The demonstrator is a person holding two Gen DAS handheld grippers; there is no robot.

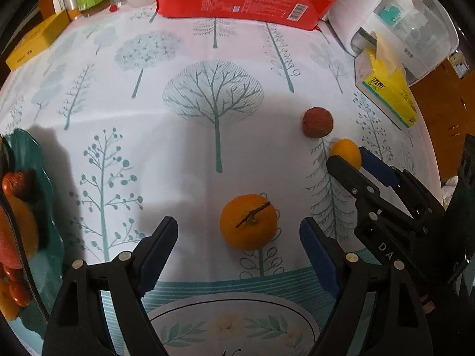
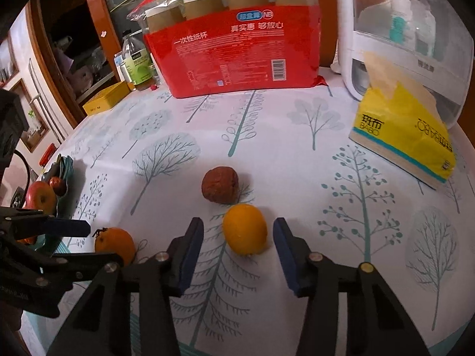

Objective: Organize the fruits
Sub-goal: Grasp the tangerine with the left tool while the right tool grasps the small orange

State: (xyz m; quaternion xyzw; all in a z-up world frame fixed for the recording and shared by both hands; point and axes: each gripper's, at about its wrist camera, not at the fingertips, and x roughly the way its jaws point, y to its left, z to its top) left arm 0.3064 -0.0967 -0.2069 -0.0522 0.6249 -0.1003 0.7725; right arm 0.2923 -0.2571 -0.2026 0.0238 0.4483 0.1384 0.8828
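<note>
A stemmed orange mandarin (image 1: 248, 222) lies on the tablecloth between the open fingers of my left gripper (image 1: 239, 230); it also shows in the right wrist view (image 2: 115, 244). A small yellow-orange fruit (image 2: 245, 229) lies between the open fingers of my right gripper (image 2: 239, 233), untouched; it also shows in the left wrist view (image 1: 346, 152). A brown-red round fruit (image 2: 220, 184) lies just beyond it, also seen in the left wrist view (image 1: 317, 122). A teal plate (image 1: 44, 195) at the far left holds an apple and several small fruits.
A red pack of paper cups (image 2: 237, 50) stands at the back. A yellow tissue pack (image 2: 406, 133) and a white appliance (image 2: 400, 29) stand at the back right. Bottles (image 2: 136, 62) and a yellow box (image 2: 107, 98) stand at the back left.
</note>
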